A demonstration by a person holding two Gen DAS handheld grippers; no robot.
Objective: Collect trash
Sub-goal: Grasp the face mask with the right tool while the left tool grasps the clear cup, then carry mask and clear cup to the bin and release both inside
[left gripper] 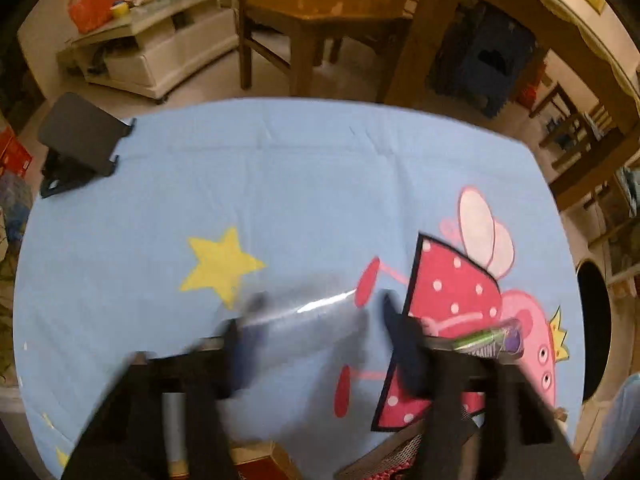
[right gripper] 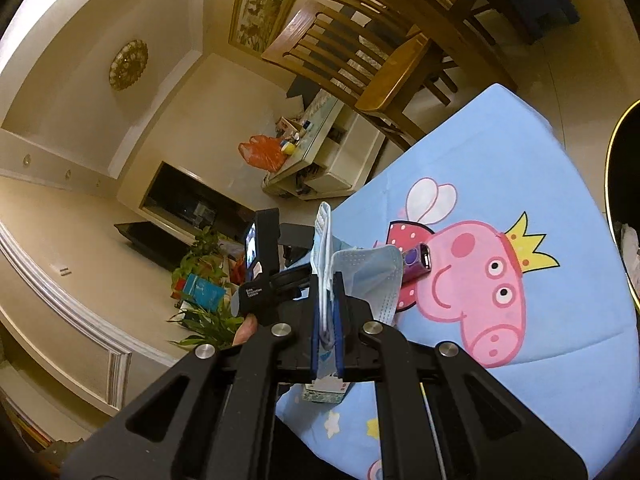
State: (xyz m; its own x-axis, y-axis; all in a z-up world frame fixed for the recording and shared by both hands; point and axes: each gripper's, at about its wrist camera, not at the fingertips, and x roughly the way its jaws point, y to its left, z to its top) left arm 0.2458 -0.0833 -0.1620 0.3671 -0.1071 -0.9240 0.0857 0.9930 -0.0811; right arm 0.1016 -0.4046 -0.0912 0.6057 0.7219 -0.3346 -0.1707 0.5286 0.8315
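In the right tool (right gripper: 328, 280), pinches a blue face mask (right gripper: 370, 270) tight; with the left tool (left gripper: 320, 320), straddles blurred clear plastic (left gripper: 304, 308) above the tabletop (left gripper: 280, 180), grip unclear.

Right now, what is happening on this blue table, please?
A person is collecting trash with two hand-held grippers. The right hand-held gripper is shut on a light blue face mask and holds it above the cartoon-print tablecloth. The left hand-held gripper is over the table with a blurred, clear, shiny thing between its fingers; whether it is gripped, I cannot tell. A small purple wrapper lies on the cloth.
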